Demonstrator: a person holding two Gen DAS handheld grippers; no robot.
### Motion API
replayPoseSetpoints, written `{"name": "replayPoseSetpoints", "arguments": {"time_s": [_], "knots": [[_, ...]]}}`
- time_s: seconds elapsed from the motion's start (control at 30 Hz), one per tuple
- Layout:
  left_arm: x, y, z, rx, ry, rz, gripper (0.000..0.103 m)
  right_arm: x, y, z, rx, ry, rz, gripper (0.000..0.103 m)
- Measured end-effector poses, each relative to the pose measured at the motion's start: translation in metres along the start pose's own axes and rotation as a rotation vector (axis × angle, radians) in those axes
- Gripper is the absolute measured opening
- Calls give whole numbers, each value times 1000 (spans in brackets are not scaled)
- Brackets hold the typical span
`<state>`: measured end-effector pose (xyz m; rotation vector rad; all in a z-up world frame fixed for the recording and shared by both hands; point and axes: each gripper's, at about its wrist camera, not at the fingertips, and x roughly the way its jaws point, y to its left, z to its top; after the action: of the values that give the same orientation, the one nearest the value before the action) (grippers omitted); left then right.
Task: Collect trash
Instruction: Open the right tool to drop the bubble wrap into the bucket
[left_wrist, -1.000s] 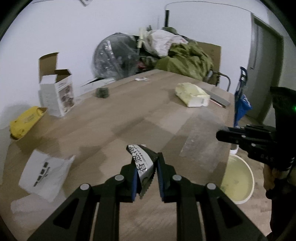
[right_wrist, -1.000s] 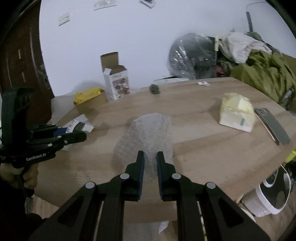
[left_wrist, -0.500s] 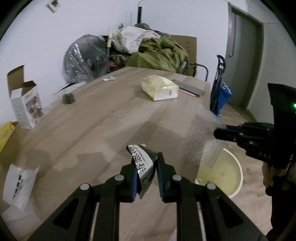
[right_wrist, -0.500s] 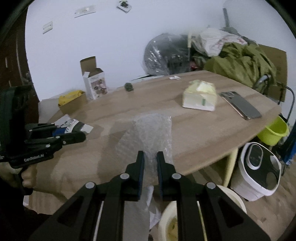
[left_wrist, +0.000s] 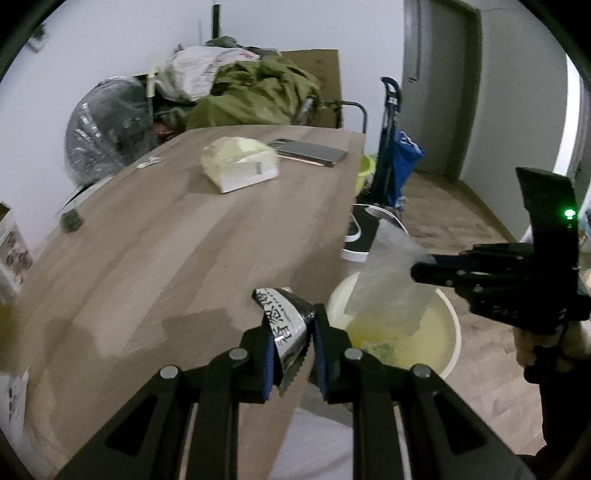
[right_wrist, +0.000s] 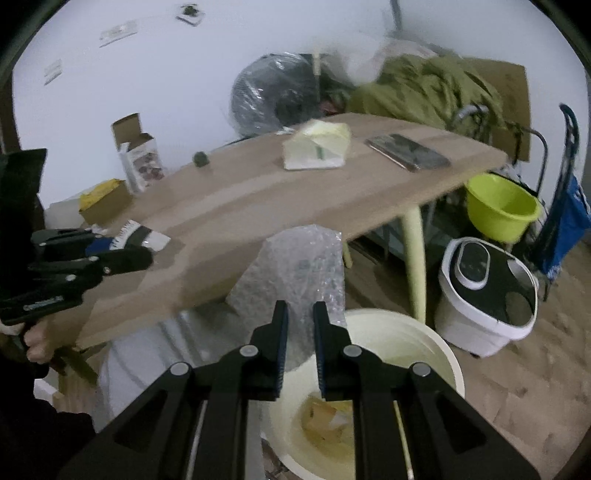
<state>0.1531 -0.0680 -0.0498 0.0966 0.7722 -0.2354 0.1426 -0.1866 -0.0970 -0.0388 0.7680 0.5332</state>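
Left wrist view | left claw (left_wrist: 291, 334) tilted down over the surface (left_wrist: 184, 236) edge, clamping printed wrapper (left_wrist: 286, 321); right claw (right_wrist: 300, 321) angled down, pinching bubble wrap (right_wrist: 295, 266) above cream bucket (right_wrist: 424, 350)

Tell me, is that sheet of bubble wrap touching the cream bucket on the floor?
Apart. In the left wrist view the bubble wrap hangs from the right claw above the cream bucket, its lower edge clear of the rim.

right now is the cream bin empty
No, the cream bin already holds yellowish scraps at its bottom, seen in the right wrist view.
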Motion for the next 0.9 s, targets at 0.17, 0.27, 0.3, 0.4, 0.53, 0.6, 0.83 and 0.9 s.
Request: {"name": "replayPoseSetpoints", "arguments": {"time_s": [0.17, 0.27, 0.3, 0.4, 0.53, 0.6, 0.83, 0.9], "knots": [[15, -21, 3, 34, 25, -38, 17, 8, -20, -15, 40, 39, -29, 13], [25, -31, 3, 55, 47, -53, 17, 16, -35, -24, 86, 70, -63, 26], [27, -33, 4, 62, 53, -57, 17, 18, -38, -27, 97, 76, -70, 41], [38, -43, 6, 81, 72, -70, 17, 18, -51, -35, 141, 70, -84, 54], [49, -50, 7, 94, 89, -101, 17, 17, -63, -41, 168, 72, -104, 54], [54, -56, 8, 109, 93, -125, 17, 15, -69, -45, 177, 76, -119, 54], [75, -77, 14, 153, 127, -161, 17, 4, -78, -54, 203, 77, -173, 54], [82, -86, 15, 179, 145, -179, 17, 0, -83, -58, 212, 78, -190, 54]]}}
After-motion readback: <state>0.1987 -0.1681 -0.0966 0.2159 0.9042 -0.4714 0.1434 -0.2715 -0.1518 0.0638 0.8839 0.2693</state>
